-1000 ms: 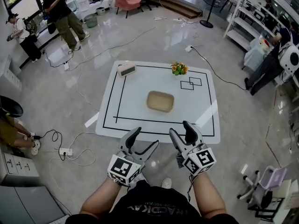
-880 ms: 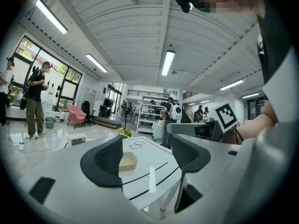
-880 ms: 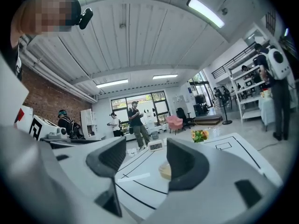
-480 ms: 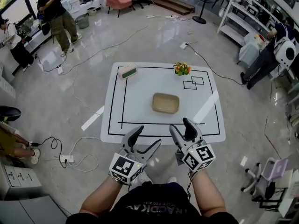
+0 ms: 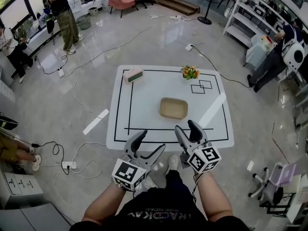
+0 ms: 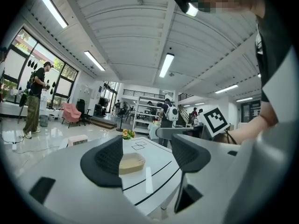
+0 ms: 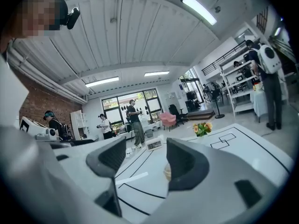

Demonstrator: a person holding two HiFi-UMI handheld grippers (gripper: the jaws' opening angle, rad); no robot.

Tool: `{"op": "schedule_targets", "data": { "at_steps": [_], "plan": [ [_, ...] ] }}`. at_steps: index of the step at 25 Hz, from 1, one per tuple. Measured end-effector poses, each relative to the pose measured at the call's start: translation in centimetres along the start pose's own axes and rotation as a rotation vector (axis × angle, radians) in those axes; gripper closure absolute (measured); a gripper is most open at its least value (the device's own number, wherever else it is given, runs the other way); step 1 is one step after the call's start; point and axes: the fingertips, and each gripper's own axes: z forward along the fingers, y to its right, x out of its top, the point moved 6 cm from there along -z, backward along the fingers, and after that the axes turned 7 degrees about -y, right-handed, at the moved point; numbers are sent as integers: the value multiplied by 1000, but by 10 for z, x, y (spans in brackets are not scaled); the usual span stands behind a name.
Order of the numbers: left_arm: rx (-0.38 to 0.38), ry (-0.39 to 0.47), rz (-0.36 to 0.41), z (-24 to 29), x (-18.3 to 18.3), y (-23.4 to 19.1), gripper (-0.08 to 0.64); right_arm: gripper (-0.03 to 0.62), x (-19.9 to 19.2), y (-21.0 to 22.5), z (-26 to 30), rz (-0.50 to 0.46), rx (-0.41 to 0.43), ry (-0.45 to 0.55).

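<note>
Now closing in on the tray, both claws wide and empty

Steadily I am drawing nearer the worktop. A second ago its near edge was well ahead of me; now it is lying right under my tips, and the tan tray is sitting closer in front. My left claw and right claw are keeping the same side-by-side pose, so my whole body is moving up rather than my arms reaching. The tray is coming near but is apart from both claws, with nothing touching it.

Both claws are standing wide with nothing in them. Along the left claw the tray is showing in the gap beside the left pad, but well beyond it. Along the right claw only a sliver of the tray is peeking out beside the right pad.

The tray is lying flat, open side up, ahead of the right claw and a little to its left. Its long axis is running side to side across my front, roughly along the worktop's near edge, with the right end turned slightly toward me. Farther off, flowers are standing ahead-right and a pink-topped box is lying ahead-left.
</note>
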Motion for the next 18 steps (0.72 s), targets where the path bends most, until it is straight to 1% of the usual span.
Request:
{"op": "schedule_targets", "data": {
  "at_steps": [4, 9, 18],
  "plan": [
    [10, -5, -6, 5, -2, -3, 242, 337, -1, 12, 8, 20, -8, -9],
    [24, -12, -9, 20, -2, -2, 242, 337, -4, 42, 16, 75, -16, -23],
    [43, -21, -32, 73, 1, -3, 242, 337, -11, 100, 35, 141, -13, -88]
  ]
}}
